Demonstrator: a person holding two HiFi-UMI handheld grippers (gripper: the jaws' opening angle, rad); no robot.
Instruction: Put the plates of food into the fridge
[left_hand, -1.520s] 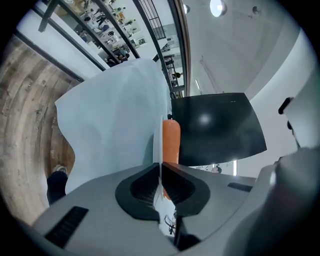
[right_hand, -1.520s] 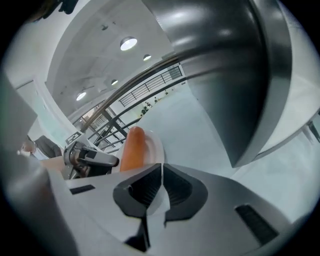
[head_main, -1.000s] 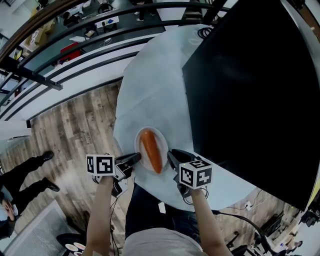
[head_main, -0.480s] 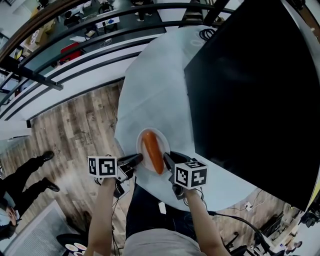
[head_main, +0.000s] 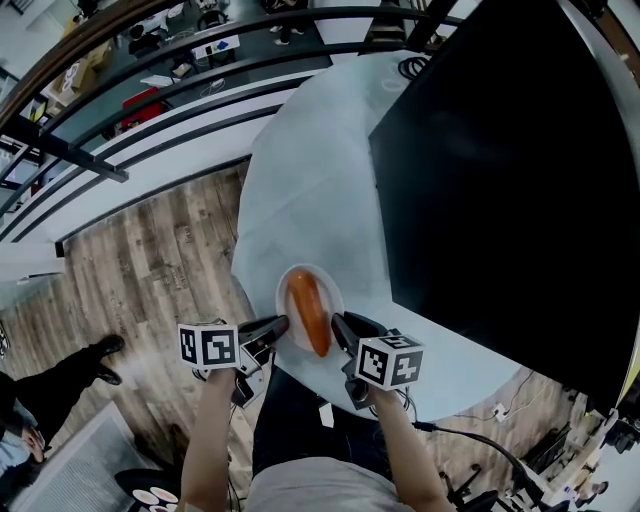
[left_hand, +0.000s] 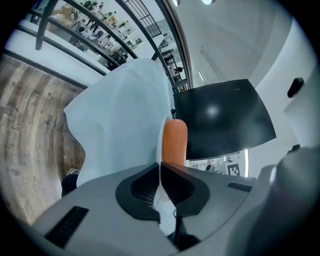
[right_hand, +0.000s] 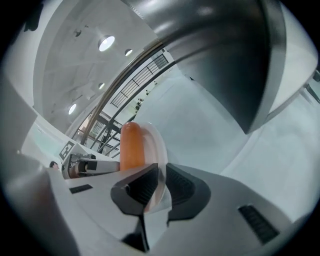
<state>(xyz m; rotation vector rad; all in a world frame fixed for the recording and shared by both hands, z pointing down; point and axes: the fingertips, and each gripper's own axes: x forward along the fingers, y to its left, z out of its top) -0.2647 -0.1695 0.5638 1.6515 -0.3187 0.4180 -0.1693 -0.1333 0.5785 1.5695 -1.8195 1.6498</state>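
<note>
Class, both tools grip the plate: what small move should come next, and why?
Probably lift the plate a little, kept level. The left tool and right tool are shut on opposite rims, the orange food lies loose on top and could roll, and the black fridge stands close by.

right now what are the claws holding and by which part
The white plate of orange food: left claw grips its left rim, right claw its right rim.
</note>
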